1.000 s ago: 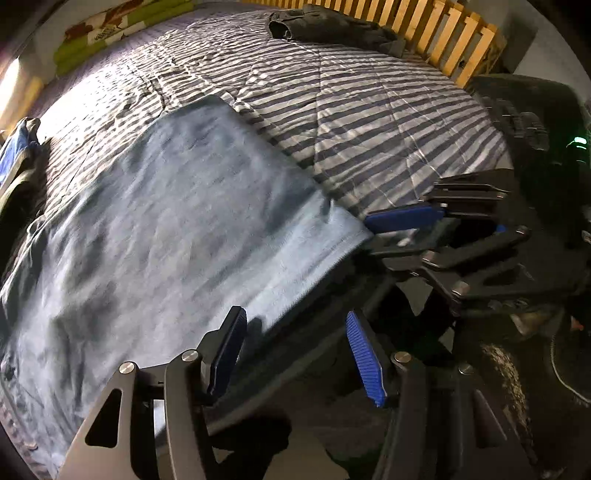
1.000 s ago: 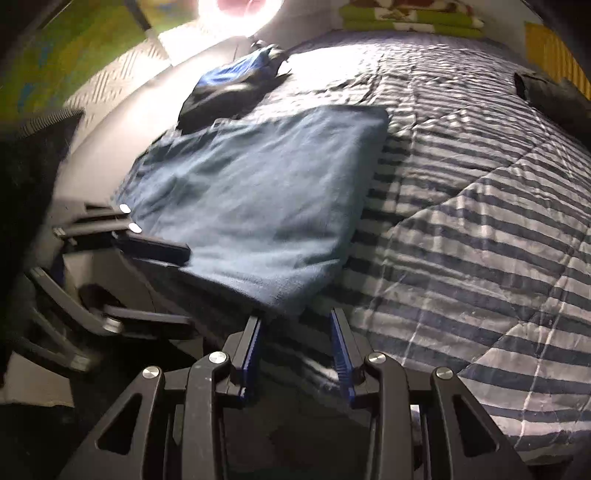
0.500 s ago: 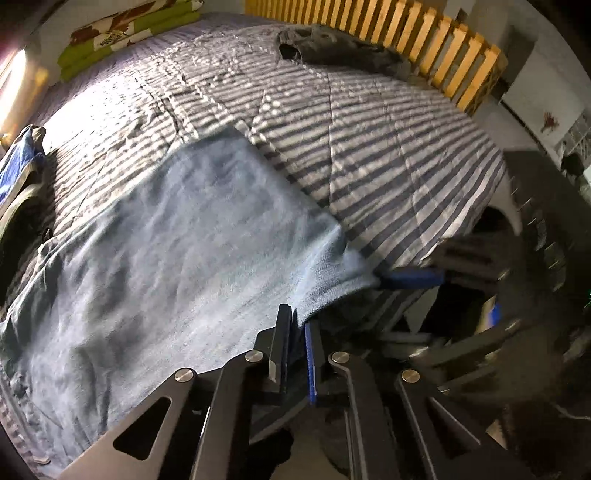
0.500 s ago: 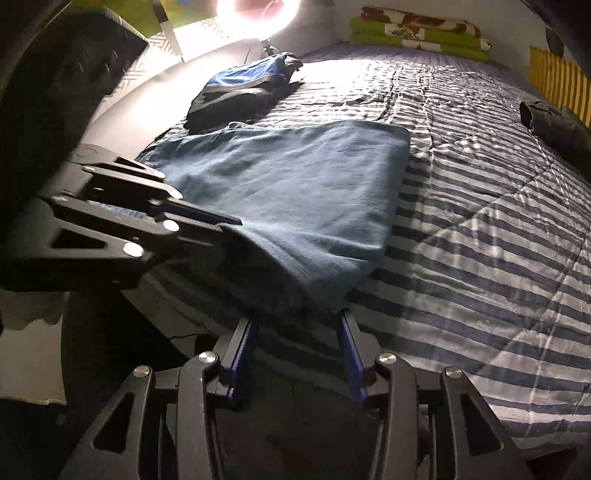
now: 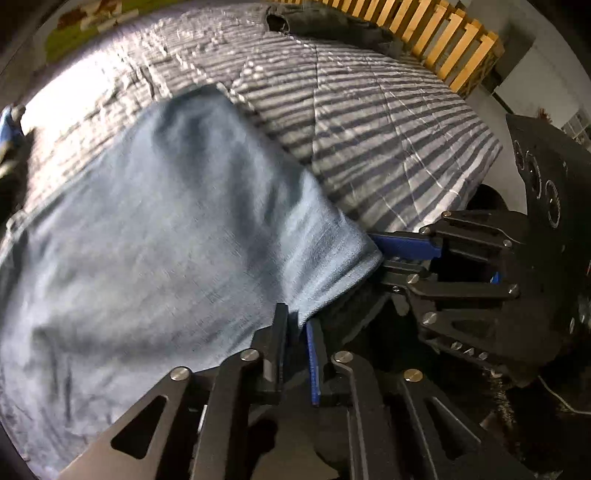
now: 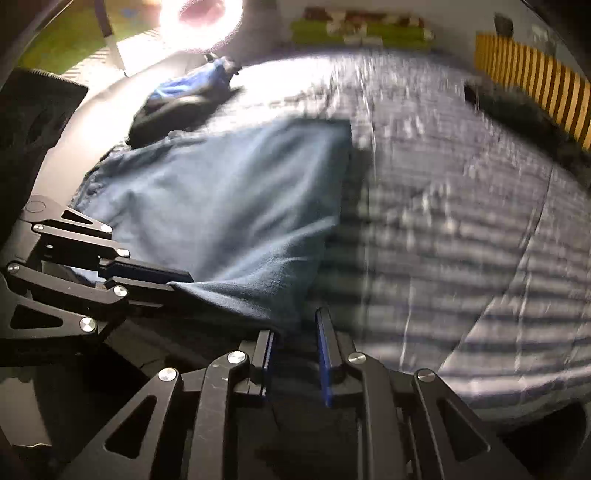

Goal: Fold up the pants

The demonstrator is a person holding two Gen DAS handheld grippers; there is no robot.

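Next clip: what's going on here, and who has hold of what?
A person with a gripper in each hand is folding blue pants on a striped bed. The left gripper is shut on the near hem. The right gripper has the hem's other corner between its fingers, but whether it has closed is unclear. The pants are raised at that end. Other clothes lie beyond.

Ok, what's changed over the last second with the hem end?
The left tongs, open a second ago, closed on the pants hem and now raise it off the striped bedcover. The right tongs narrowed around the neighbouring corner, but a gap still shows. The dark garment by the slatted rail and the blue-black pile have not moved.
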